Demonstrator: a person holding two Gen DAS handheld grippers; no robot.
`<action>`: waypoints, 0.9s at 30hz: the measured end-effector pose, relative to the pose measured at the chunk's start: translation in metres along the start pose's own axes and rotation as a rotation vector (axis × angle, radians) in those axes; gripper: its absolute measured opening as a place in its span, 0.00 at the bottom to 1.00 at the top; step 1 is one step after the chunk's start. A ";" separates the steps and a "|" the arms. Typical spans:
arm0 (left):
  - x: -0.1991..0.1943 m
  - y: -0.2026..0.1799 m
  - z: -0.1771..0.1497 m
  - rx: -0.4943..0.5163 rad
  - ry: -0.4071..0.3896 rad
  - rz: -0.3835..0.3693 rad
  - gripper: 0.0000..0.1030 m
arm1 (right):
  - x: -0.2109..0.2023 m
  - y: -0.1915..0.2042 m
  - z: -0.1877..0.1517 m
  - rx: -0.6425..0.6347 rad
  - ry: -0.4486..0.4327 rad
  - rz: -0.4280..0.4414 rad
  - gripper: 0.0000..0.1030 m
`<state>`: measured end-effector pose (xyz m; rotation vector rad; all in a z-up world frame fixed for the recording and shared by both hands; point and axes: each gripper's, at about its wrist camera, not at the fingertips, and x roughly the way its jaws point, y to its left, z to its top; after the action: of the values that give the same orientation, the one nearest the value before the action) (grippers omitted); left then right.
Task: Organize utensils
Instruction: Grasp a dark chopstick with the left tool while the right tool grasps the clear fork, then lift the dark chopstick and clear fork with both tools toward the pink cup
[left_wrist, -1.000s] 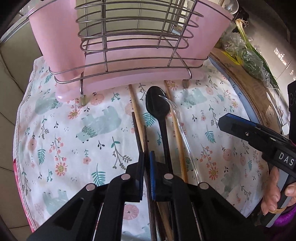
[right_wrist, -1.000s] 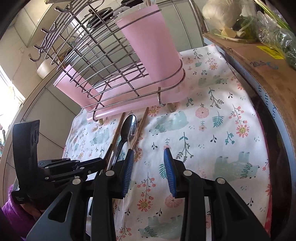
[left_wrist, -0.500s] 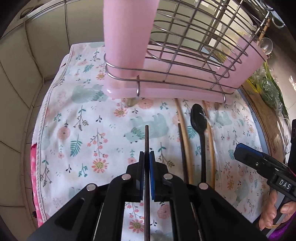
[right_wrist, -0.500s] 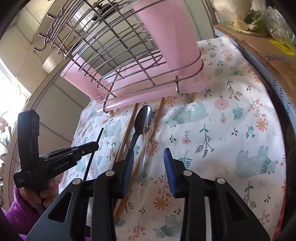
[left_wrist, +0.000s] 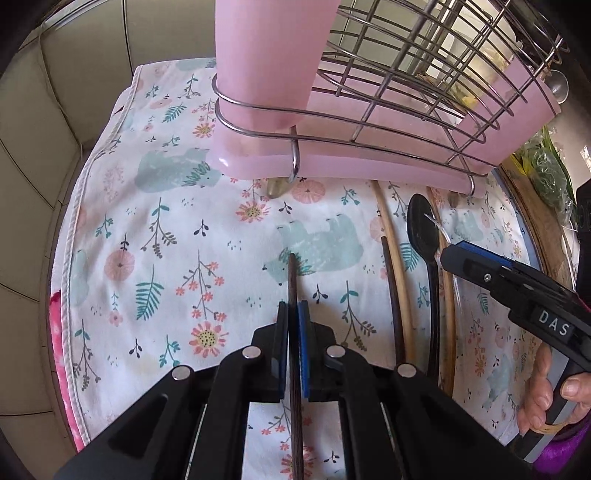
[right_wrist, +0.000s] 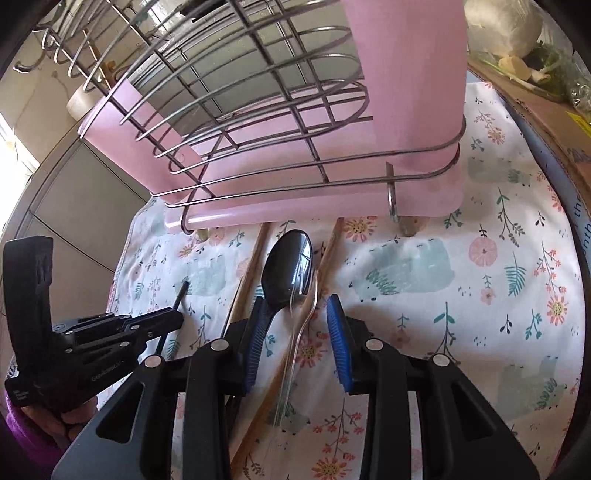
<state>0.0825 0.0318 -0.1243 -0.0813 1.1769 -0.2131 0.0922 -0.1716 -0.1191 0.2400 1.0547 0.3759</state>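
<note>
My left gripper (left_wrist: 292, 314) is shut on a dark chopstick (left_wrist: 292, 280), held above the floral cloth and pointing at the pink utensil holder (left_wrist: 266, 66) in the wire rack (left_wrist: 424, 74). My right gripper (right_wrist: 297, 321) is open over a black spoon (right_wrist: 290, 266) and a clear plastic fork (right_wrist: 301, 317). In the left wrist view the black spoon (left_wrist: 423, 229), a second dark chopstick (left_wrist: 393, 295) and light wooden chopsticks (left_wrist: 391, 243) lie on the cloth to the right. The left gripper with its chopstick (right_wrist: 181, 290) also shows in the right wrist view.
The rack sits on a pink tray (left_wrist: 369, 166) at the back of the floral cloth (left_wrist: 166, 258). A second pink holder (right_wrist: 410, 92) stands at the rack's right end. A cardboard box (right_wrist: 535, 122) with bagged vegetables (left_wrist: 546, 177) lies right. Tiled wall lies left.
My left gripper lifted the dark chopstick out of the pile and carried it left, towards the pink holder. My right gripper moved in over the spoon and fork, still open.
</note>
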 end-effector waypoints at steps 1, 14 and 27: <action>0.001 -0.001 0.002 0.005 0.006 -0.002 0.04 | 0.003 -0.001 0.002 0.007 0.004 -0.003 0.32; 0.001 0.009 0.012 0.001 0.048 -0.043 0.05 | -0.014 -0.015 -0.002 0.077 -0.019 0.058 0.15; -0.045 0.010 0.000 -0.060 -0.137 -0.008 0.04 | -0.086 -0.016 -0.018 0.050 -0.183 0.102 0.15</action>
<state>0.0669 0.0507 -0.0858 -0.1507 1.0463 -0.1762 0.0419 -0.2216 -0.0652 0.3670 0.8742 0.4115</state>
